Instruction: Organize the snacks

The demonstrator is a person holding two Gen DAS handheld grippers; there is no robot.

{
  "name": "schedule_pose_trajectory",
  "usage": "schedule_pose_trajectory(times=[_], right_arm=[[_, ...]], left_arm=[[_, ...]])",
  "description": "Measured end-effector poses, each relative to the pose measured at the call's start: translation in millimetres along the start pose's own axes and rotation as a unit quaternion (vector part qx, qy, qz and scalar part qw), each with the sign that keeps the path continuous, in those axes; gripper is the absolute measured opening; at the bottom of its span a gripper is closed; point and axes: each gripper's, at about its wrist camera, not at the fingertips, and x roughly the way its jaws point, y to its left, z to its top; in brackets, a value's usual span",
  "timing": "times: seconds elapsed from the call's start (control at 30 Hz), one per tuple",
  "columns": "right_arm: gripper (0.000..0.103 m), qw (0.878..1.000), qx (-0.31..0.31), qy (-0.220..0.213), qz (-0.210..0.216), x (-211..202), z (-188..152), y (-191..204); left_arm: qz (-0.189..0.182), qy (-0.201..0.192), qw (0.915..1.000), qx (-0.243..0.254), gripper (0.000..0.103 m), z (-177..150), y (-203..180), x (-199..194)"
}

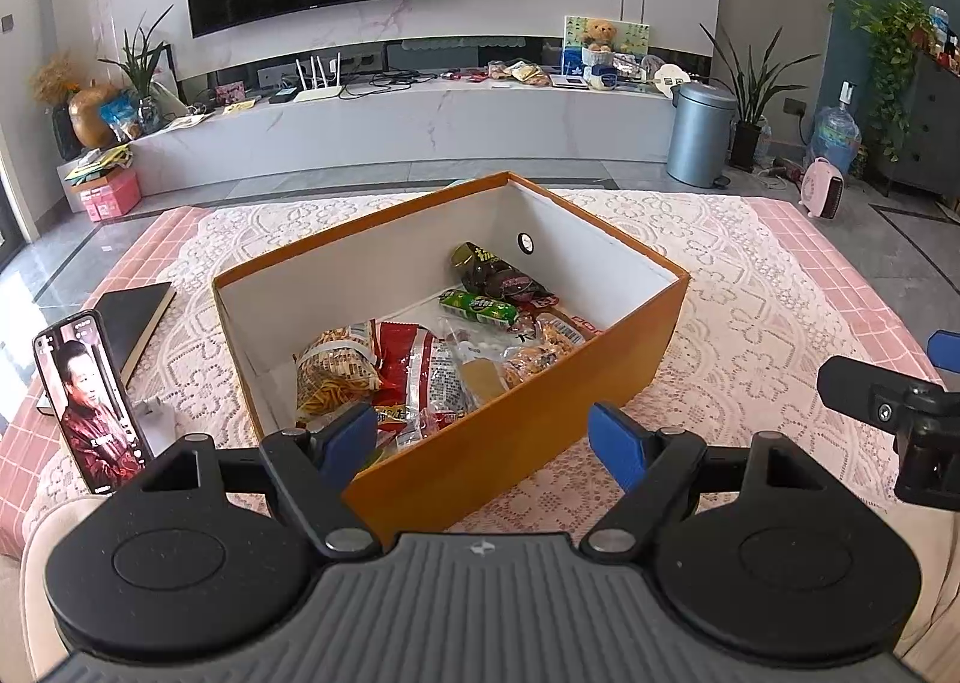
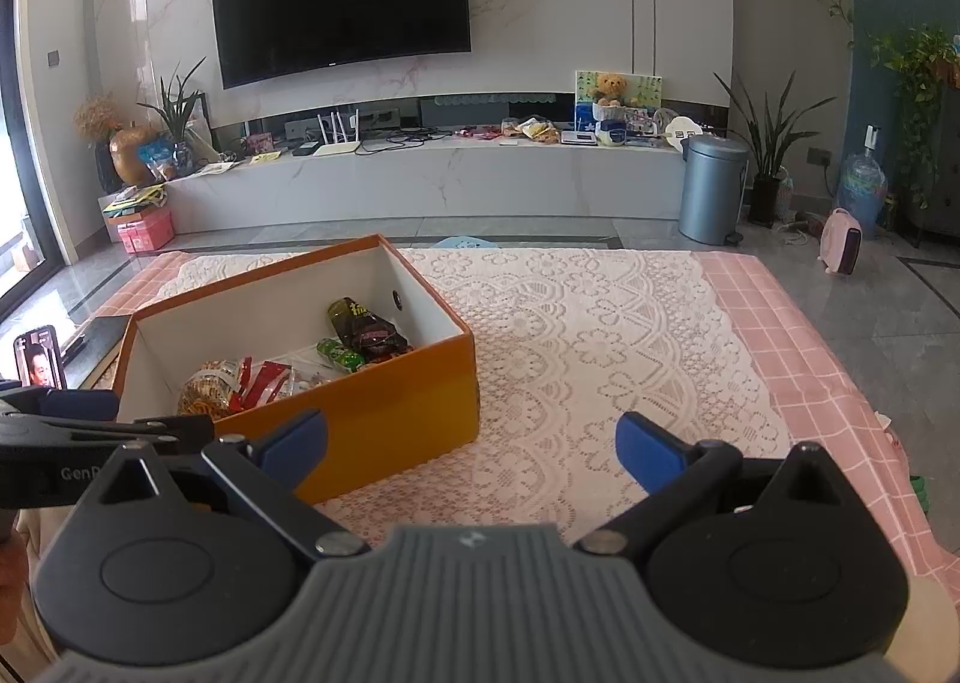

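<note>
An orange box point(image 1: 528, 413) with a white inside stands on the lace-covered table and holds several snack packets: a dark packet point(image 1: 498, 275), a green one point(image 1: 478, 309), a red one point(image 1: 414, 371) and a bag of yellow sticks point(image 1: 336, 365). My left gripper point(image 1: 483, 440) is open just before the box's near corner, nothing between its blue pads. In the right wrist view the same box point(image 2: 384, 419) lies left of centre, and my right gripper point(image 2: 471, 446) hangs open and empty over the lace beside the box's near right wall. The right gripper's finger point(image 1: 888, 401) shows at the left view's right edge.
A phone point(image 1: 90, 401) playing a video leans at the table's left, beside a dark book point(image 1: 135, 323). White lace cloth point(image 2: 600, 359) over pink check covers the table right of the box. Beyond lie a TV bench, a grey bin point(image 2: 714, 191), plants and a pink heater point(image 2: 840, 242).
</note>
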Motion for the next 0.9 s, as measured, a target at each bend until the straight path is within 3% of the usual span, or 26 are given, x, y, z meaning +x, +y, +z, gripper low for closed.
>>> schedule_pose_trajectory(times=[0.9], right_arm=[[0.099, 1.0, -0.008, -0.002, 0.001, -1.6, 0.3, 2.4]], left_arm=[[0.007, 0.002, 1.0, 0.001, 0.094, 0.5, 1.9, 0.1]])
